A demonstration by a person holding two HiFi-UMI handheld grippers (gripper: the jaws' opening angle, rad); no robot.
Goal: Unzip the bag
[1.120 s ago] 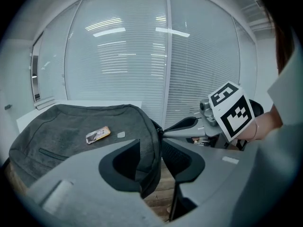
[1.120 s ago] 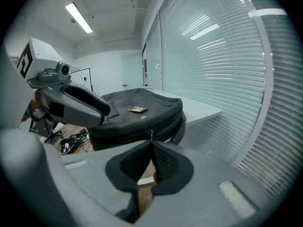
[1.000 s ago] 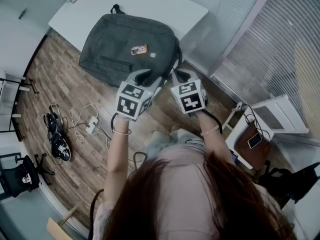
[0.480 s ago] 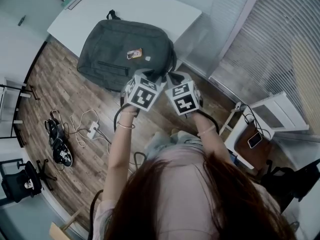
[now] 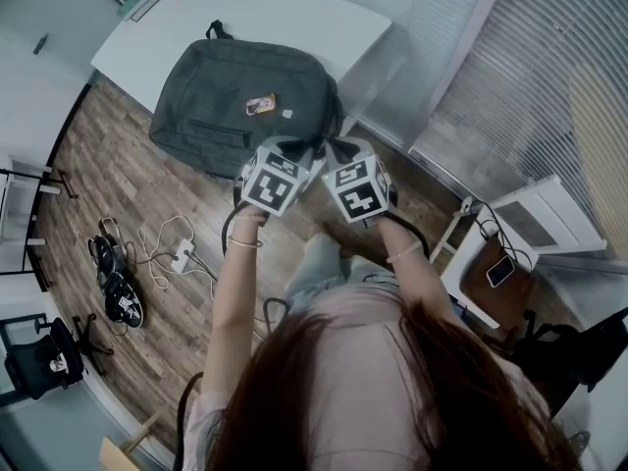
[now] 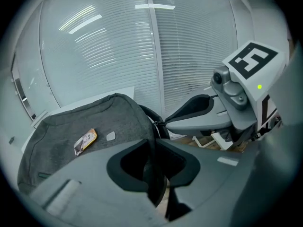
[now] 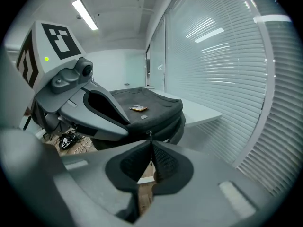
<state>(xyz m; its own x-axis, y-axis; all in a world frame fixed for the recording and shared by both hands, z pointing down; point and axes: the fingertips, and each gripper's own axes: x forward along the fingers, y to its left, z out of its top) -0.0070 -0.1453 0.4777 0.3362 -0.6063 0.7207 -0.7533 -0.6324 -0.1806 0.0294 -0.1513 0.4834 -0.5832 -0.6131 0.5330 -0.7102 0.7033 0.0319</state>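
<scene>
A dark grey bag (image 5: 245,101) lies on the white table (image 5: 304,18), its near right corner hanging over the table's edge. A small yellow tag (image 5: 261,104) rests on top of it. Both grippers meet at that corner. My right gripper (image 7: 151,148) is shut on the thin zipper pull (image 7: 150,135); in the left gripper view its tips (image 6: 163,123) sit at the bag's (image 6: 85,122) corner. My left gripper (image 6: 154,148) has just been closing, and a dark fold of the bag's edge is now pinched between its jaws. In the head view the marker cubes hide both sets of jaws.
Cables and a power strip (image 5: 177,253) lie on the wooden floor to the left, with dark gear (image 5: 113,278) beside them. A small white side table holding a phone (image 5: 500,273) stands at the right. Glass walls with blinds (image 5: 549,86) run behind the table.
My left gripper has moved up to the bag's corner beside the right one, rolling as it went, and its jaws have closed from wide open onto the bag's edge. The right gripper has kept still.
</scene>
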